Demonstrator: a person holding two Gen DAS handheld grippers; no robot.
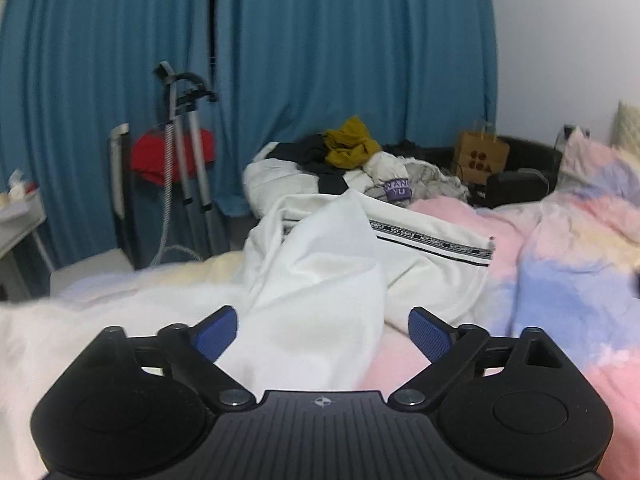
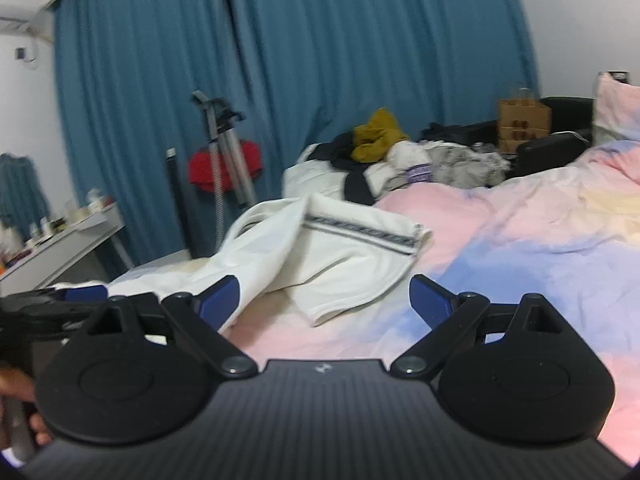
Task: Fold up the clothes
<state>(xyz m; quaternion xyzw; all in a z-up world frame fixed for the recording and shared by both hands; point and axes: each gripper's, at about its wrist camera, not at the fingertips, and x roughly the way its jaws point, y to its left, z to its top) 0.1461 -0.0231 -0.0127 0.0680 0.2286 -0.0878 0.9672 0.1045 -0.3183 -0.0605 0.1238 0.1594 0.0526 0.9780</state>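
Centrally, one crumpled white garment with black-striped hem (image 1: pixel 328 264) on pastel pink-and-blue bedspread (image 1: pixel 560 264); two grippers, left gripper (image 1: pixel 322 330) and right gripper (image 2: pixel 324 300), both spread wide, holding nothing.

- Bedspread (image 2: pixel 540 240): pastel patches of pink, lavender-blue, pale yellow and white, bleeding into one another.
- White garment (image 1: pixel 320 280) lying on the bedspread: plain white, with a black-and-white lettered band (image 1: pixel 432 246) along one edge.
- Clothes heap (image 1: pixel 340 168) beyond the white garment: white and black pieces, a mustard-yellow cloth (image 1: pixel 350 144) on top, a purple patch (image 1: pixel 397 190) with white letters on its right side.
- Curtains (image 1: pixel 320 60) behind the heap: teal blue, plain.
- Paper bag (image 1: pixel 480 156) right of the heap: brown with dark dots.
- Red item (image 1: pixel 160 156) left of the heap, behind silver poles.
- Left gripper (image 1: pixel 322 334) and right gripper (image 2: pixel 324 300): black bodies, blue finger pads (image 1: pixel 216 334).
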